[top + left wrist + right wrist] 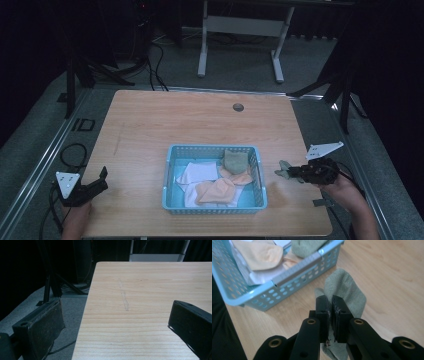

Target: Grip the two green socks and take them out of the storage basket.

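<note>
A light blue plastic basket stands on the wooden table near its front edge and holds orange, white and grey-green socks. In the right gripper view my right gripper is shut on a grey-green sock that hangs over the table just beside the basket. In the high view that gripper is to the right of the basket with the sock at its tip. My left gripper stands open at the table's front left corner, its jaws wide apart with nothing between them.
A round grommet hole is set in the table near its far edge. A white desk frame stands on the floor beyond. Dark stands and cables lie at the left, off the table.
</note>
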`<state>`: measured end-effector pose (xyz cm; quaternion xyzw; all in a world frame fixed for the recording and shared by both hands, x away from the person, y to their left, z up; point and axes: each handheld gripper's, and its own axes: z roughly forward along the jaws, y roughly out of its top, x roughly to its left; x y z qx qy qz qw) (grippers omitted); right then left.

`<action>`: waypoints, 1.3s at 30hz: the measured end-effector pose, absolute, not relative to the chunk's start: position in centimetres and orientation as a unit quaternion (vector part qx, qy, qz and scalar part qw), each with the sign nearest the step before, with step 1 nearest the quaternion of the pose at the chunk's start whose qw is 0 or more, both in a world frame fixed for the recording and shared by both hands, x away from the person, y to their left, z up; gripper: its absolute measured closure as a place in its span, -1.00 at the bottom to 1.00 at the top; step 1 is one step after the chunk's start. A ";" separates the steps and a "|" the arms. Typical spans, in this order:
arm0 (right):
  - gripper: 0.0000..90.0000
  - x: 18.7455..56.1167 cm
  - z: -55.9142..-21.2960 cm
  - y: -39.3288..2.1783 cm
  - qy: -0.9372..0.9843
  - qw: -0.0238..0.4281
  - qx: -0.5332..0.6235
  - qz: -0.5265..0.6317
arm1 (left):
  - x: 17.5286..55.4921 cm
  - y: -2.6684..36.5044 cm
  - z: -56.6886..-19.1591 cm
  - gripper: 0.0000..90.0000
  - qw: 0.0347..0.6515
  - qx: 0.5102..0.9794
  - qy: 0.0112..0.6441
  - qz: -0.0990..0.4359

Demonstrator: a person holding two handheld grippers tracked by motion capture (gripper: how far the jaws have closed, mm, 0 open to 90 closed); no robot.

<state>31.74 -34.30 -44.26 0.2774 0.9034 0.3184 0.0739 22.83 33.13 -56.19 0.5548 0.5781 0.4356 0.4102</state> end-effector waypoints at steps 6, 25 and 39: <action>0.87 31.4 -46.8 -34.4 0.906 0.060 0.280 0.313 | 22.8 33.1 -56.2 -0.99 0.410 0.555 0.578 0.436; 0.86 29.6 -52.5 -34.3 0.914 0.006 0.281 0.291 | 22.9 33.1 -56.2 -0.99 0.408 0.554 0.579 0.436; 0.33 29.3 -49.9 -34.3 0.912 0.002 0.268 0.310 | 22.9 33.1 -56.2 -0.99 0.408 0.554 0.580 0.436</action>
